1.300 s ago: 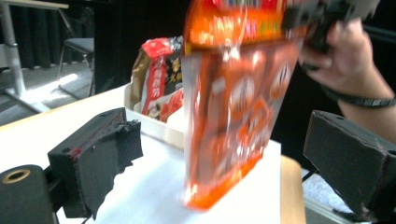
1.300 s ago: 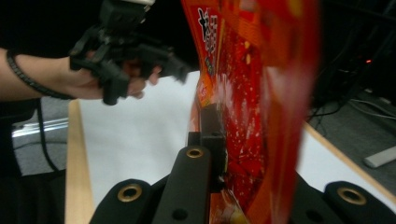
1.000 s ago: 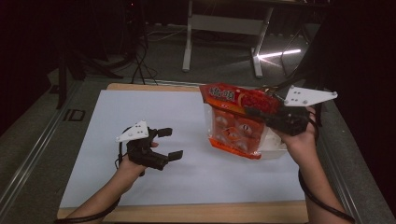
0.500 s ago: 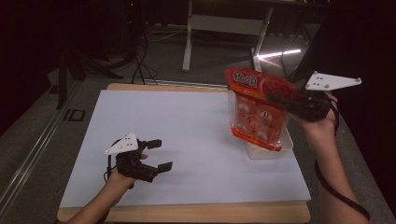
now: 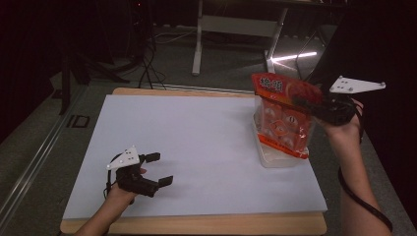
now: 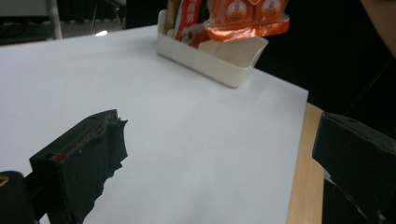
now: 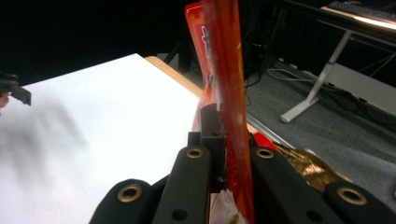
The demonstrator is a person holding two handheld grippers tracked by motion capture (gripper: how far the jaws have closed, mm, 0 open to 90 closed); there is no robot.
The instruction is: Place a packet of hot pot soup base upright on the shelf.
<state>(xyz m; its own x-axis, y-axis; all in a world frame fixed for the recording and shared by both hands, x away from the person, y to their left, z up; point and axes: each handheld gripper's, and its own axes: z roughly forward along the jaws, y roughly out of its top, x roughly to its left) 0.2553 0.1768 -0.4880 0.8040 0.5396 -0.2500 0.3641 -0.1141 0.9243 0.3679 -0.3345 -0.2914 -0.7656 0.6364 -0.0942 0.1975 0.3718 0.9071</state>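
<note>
snack bag (image 5: pixel 284 118) hides tray (image 5: pixel 275 160) contents; bag print unreadable.

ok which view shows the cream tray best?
The left gripper view: the cream tray shows its near wall, rim and the packets standing inside. In the high view the tray is mostly covered by the orange snack bag that the right gripper holds over it.

open claw (image 6: pixel 219 163), white tray (image 6: pixel 219 63), orange packet (image 6: pixel 247 16)
</note>
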